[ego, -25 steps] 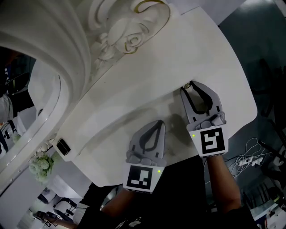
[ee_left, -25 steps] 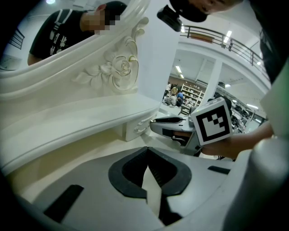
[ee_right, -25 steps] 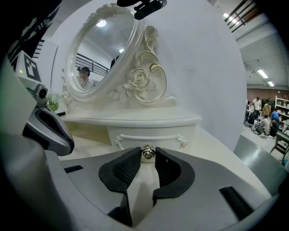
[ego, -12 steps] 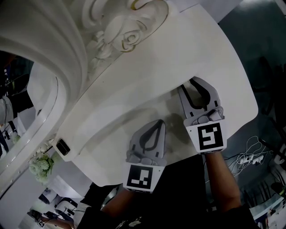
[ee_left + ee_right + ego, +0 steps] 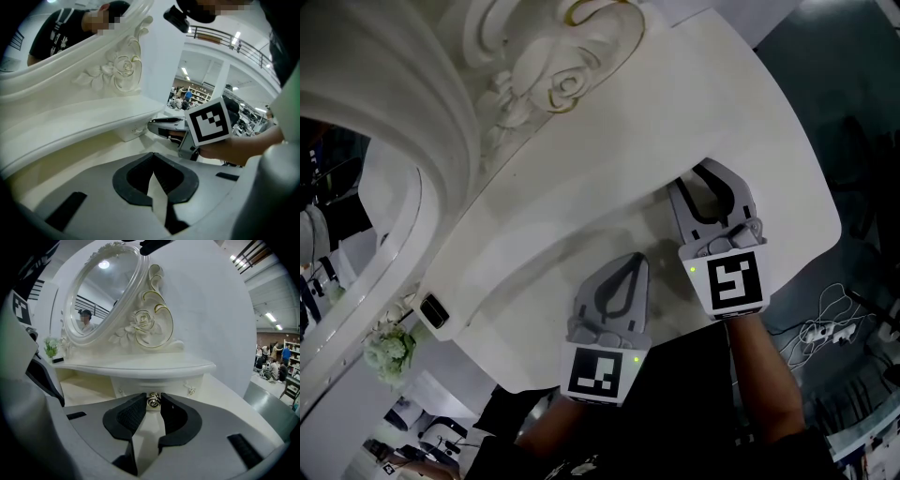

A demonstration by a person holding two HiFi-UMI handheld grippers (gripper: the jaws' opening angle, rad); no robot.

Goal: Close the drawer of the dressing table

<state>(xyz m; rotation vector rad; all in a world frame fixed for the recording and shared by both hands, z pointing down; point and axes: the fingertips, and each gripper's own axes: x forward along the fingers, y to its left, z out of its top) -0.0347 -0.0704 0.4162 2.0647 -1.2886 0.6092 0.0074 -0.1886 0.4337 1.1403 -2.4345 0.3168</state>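
Backdrop: white dressing table [image 5: 750, 112] with an oval mirror [image 5: 101, 291] and rose carving [image 5: 140, 322]; a raised shelf [image 5: 140, 364] stood over a wide counter [image 5: 534, 281].
Drawer [image 5: 164, 385]: front sat just under the shelf, brass knob [image 5: 153, 401] facing outward.
Right gripper [image 5: 694, 176]: 2 jaws narrow, just closing, pads pressed on the knob from both sides.
Left gripper [image 5: 635, 258]: jaws together, nothing between them, low over the counter beside the right gripper.

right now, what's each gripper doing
left gripper: fingers closed together, holding nothing
right gripper: fingers just tightened a little, closed on the drawer knob
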